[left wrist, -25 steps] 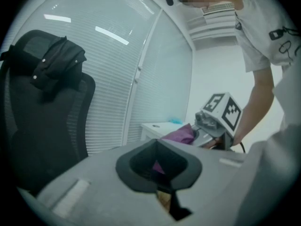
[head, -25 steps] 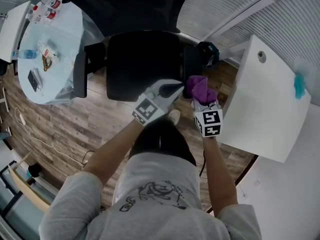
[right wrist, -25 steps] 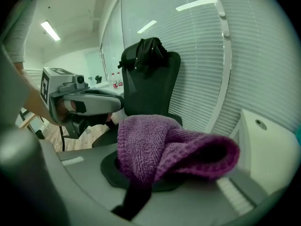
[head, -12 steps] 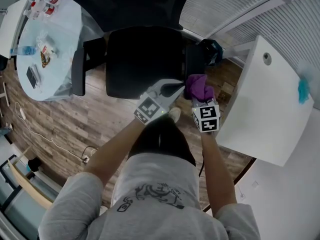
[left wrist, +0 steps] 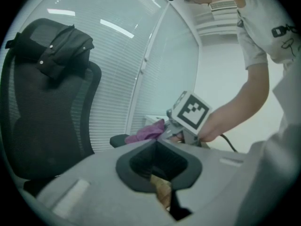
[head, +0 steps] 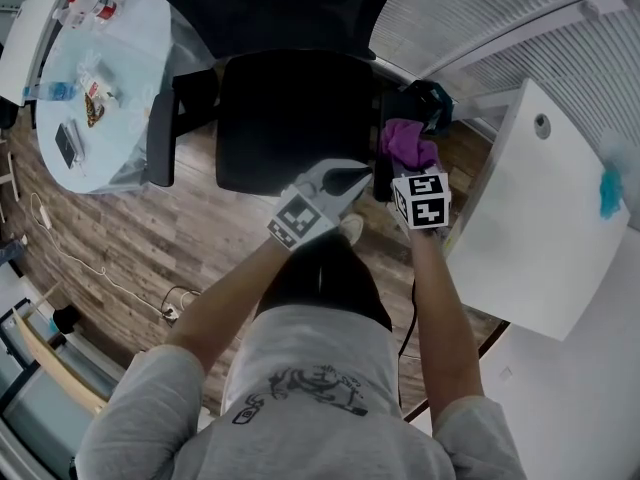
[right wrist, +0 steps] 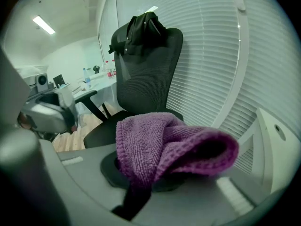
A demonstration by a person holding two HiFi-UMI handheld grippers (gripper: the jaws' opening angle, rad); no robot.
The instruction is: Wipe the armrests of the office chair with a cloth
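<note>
In the head view the purple cloth (head: 408, 143) sits bunched at the tip of the right gripper (head: 410, 173), right at the near armrest (head: 384, 128) of the office chair (head: 295, 118), on the side toward the white desk (head: 530, 208). The left gripper (head: 350, 178) hangs just beside it over the seat's front edge, and the other armrest (head: 160, 138) stands well apart and untouched. In the left gripper view its jaws are together with nothing between them. Past them the cloth lies on or just above the armrest pad, though actual contact cannot be confirmed. In the right gripper view the jaws are clamped on a fold of the cloth, with most of it mounded above them and the mesh backrest (right wrist: 146, 65) beyond. The step in hand looks like the start of wiping the first armrest. The next move likely calls for pressing the cloth flat on the pad and stroking along its length, then crossing to the other armrest.
</note>
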